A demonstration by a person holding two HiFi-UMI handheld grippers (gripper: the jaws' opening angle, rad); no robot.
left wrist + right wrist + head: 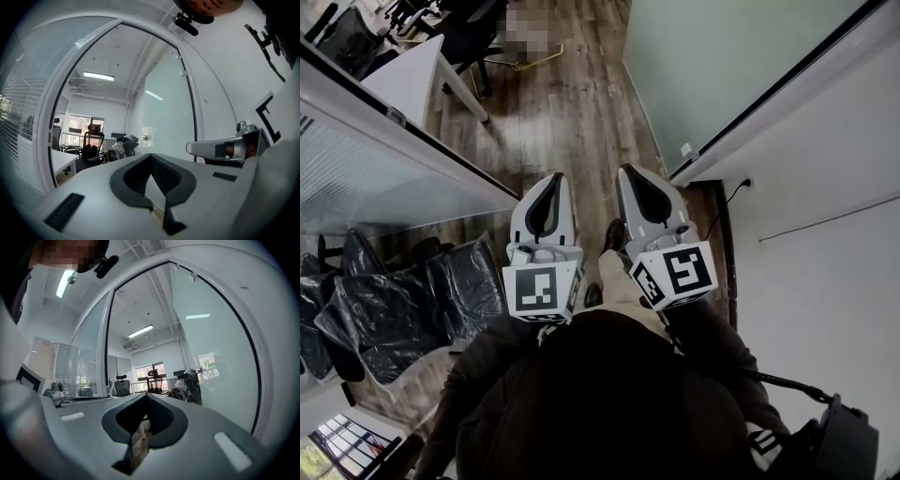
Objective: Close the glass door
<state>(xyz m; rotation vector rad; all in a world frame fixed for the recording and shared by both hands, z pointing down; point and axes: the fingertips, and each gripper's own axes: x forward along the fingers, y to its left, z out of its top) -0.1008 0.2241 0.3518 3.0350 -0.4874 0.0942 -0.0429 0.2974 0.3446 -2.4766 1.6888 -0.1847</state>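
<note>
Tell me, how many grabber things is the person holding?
2. The left gripper is at the head view's left, and the right gripper is beside it on the right. Both have their jaws together and are empty.

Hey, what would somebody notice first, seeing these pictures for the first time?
The left gripper and right gripper sit side by side mid-frame in the head view, jaws together on nothing, pointing ahead over the wooden floor. A large frosted glass door fills the upper right; plastic-wrapped black chairs crowd the lower left.
</note>
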